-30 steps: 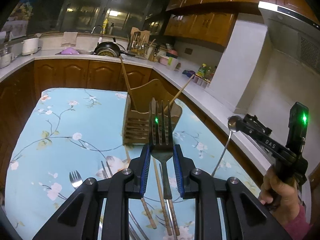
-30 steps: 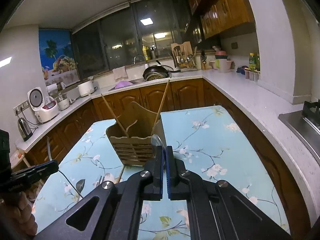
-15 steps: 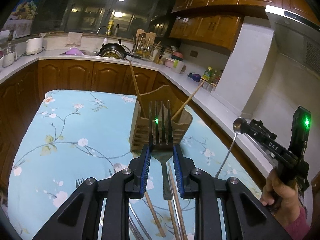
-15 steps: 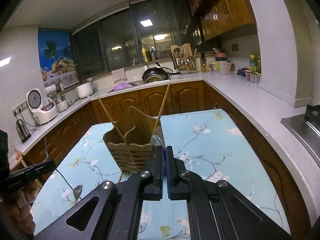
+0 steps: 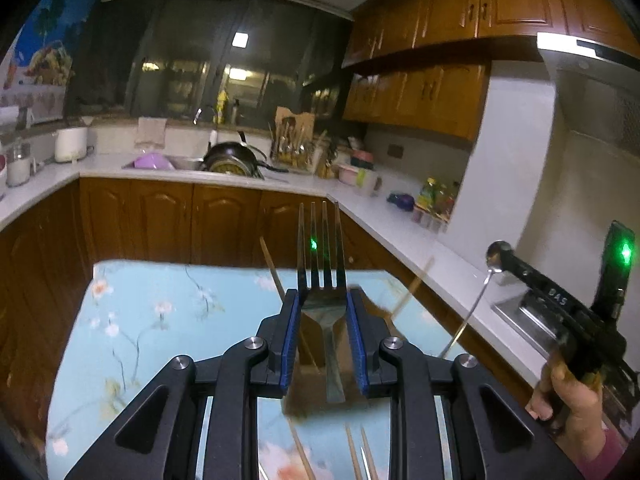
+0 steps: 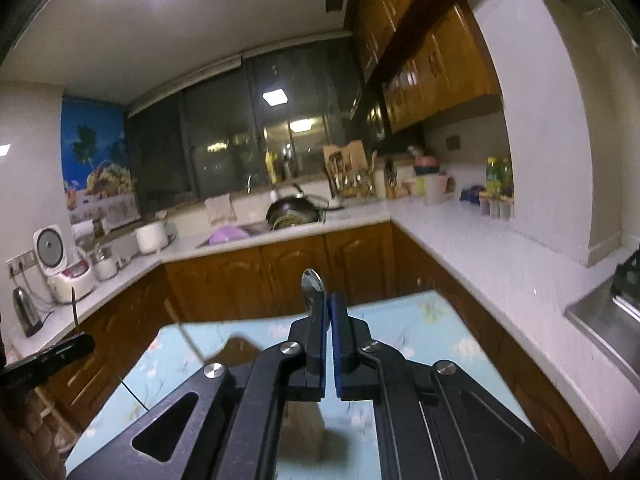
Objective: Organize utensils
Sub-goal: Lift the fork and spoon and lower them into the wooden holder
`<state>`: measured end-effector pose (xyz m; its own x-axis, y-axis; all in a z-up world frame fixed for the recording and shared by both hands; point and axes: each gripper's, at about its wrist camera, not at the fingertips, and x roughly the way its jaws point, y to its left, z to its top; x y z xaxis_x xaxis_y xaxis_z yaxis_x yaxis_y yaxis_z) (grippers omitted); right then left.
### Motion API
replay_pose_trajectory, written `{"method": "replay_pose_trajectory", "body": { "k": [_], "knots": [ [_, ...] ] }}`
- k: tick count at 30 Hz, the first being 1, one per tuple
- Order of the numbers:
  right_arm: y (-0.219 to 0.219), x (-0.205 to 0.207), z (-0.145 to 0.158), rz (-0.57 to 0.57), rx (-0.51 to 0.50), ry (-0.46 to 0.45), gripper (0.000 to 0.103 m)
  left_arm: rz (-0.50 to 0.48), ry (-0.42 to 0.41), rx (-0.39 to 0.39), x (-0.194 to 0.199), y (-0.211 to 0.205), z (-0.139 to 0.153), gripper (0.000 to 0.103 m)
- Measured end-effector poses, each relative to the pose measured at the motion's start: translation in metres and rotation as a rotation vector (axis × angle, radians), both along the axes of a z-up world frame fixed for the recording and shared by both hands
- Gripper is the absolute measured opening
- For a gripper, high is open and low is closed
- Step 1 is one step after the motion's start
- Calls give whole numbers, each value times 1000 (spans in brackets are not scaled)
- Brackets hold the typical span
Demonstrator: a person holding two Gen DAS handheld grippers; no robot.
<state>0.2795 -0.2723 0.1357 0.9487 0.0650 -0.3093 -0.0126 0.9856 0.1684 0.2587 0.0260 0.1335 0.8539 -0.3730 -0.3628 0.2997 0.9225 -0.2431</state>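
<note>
My left gripper (image 5: 322, 300) is shut on a steel fork (image 5: 322, 264), tines pointing up and forward. My right gripper (image 6: 329, 308) is shut on a steel spoon (image 6: 313, 286), bowl up; in the left wrist view the spoon (image 5: 472, 308) hangs handle-down from that gripper (image 5: 505, 256) at the right. The wooden utensil holder (image 5: 384, 312) is mostly hidden behind my left fingers; two chopsticks (image 5: 272, 268) stick out of it. In the right wrist view the holder (image 6: 236, 350) is blurred below the fingers.
The flowered blue tablecloth (image 5: 152, 320) covers the table. Loose chopsticks (image 5: 356, 456) lie on it near the bottom edge. White counters (image 5: 400, 232) with dishes wrap the back and right. A steel sink (image 6: 604, 316) is at the right.
Both grippers have tilted upward and moved closer over the holder, which has dropped low and mostly out of sight behind the fingers. Both grips are unchanged.
</note>
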Motion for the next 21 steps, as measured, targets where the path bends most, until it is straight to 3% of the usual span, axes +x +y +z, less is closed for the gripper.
{"method": "replay_pose_trajectory", "body": {
  "k": [5,11,16,21],
  "knots": [
    [17,26,-1,-18,-68,-45,2,46,-21,-4,42,-12,-17,21],
    [43,42,-31,-14,-186,-36,2,81,-7,-4,73,-31,-49,21],
    [47,45,-59,4,-192,4,2,76,17,13,88,-45,-79,21],
    [48,47,-79,65,-165,67,2,63,40,11,92,-43,-89,22]
  ]
}}
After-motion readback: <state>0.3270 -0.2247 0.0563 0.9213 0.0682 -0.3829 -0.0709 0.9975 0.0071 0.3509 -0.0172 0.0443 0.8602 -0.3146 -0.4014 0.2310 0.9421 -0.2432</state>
